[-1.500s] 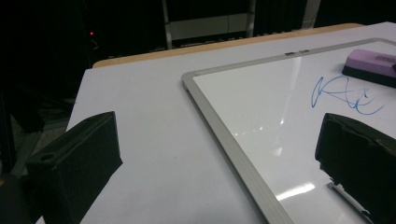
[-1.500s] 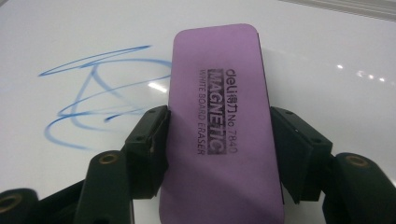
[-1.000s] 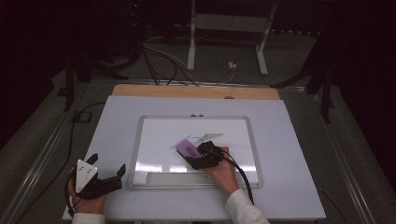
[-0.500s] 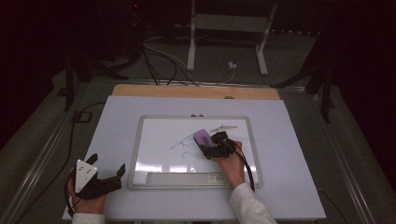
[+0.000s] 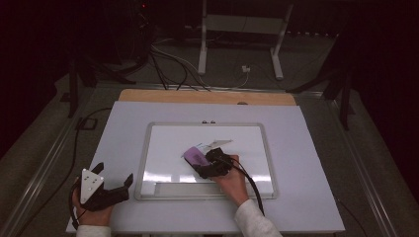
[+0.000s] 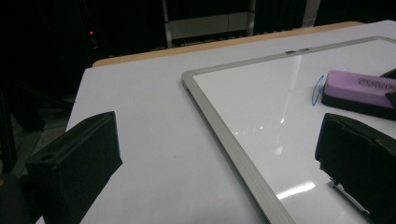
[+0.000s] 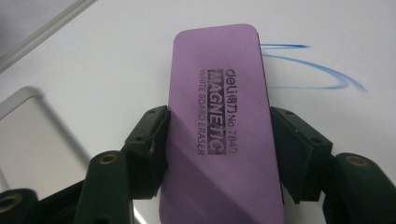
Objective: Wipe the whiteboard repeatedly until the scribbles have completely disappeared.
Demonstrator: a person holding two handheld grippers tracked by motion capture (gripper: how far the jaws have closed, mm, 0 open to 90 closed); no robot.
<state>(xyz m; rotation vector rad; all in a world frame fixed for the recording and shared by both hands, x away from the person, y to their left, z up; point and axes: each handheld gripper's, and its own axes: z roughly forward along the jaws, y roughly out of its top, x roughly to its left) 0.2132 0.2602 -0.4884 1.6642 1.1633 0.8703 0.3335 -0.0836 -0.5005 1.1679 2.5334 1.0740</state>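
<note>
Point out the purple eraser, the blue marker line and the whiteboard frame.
purple eraser (image 7: 219, 135), right gripper view, its printed top.
blue marker line (image 7: 322, 74), right gripper view, mid-stroke.
whiteboard frame (image 6: 224, 128), left gripper view, its near rail.

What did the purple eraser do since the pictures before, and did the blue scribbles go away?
The right gripper, shut on the purple eraser, slid it right across the whiteboard, then back toward the left. Most of the blue scribbles were wiped off; a few blue strokes remain beside the eraser. The left gripper stayed open on the table, off the board's left corner.
</note>
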